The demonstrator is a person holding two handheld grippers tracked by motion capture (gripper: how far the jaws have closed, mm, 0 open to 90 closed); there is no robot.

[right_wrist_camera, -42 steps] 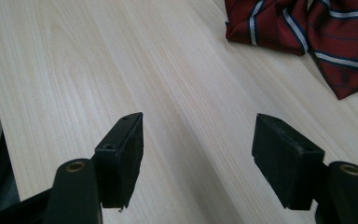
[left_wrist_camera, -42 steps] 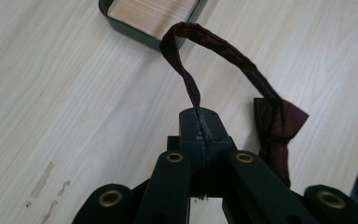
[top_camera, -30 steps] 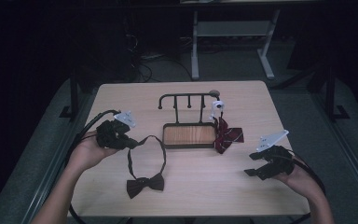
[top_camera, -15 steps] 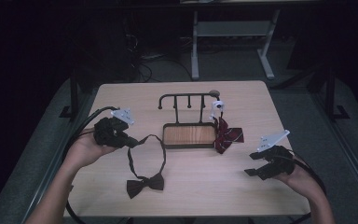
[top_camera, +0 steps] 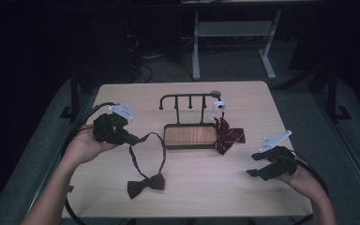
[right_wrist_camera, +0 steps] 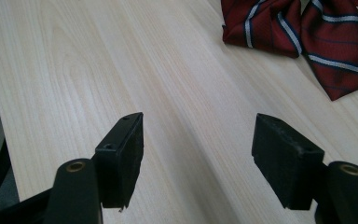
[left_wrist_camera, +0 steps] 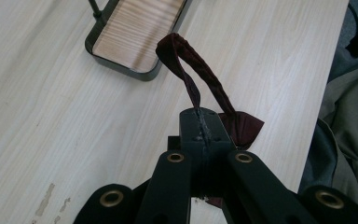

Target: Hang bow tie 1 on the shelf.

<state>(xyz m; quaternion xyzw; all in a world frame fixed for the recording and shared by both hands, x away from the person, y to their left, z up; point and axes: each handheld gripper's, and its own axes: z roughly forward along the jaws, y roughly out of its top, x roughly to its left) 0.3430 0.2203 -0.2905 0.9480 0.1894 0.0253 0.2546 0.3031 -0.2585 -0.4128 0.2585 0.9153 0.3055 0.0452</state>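
A dark bow tie point(top_camera: 145, 183) lies near the table's front, and its strap point(top_camera: 148, 146) loops up toward my left gripper point(top_camera: 134, 139). That gripper is shut on the strap's end. In the left gripper view the jaws point(left_wrist_camera: 200, 125) pinch the maroon strap point(left_wrist_camera: 194, 78), and the bow point(left_wrist_camera: 244, 127) rests on the wood behind them. A red striped bow tie point(top_camera: 228, 136) lies against the right end of the wooden-based hook rack point(top_camera: 189, 135). My right gripper point(top_camera: 258, 169) hovers open at the front right, short of the striped tie point(right_wrist_camera: 298, 28), with nothing between its jaws point(right_wrist_camera: 198, 149).
The rack's black bar with hooks point(top_camera: 187, 97) stands behind its wooden base point(left_wrist_camera: 135, 28). A small white object point(top_camera: 219, 106) sits at the bar's right end. Cables trail off the table's left and right sides. Bare wood lies between the two grippers.
My left gripper has drawn slightly left and back with the strap in it, pulling the loop along. The right gripper has stayed put.
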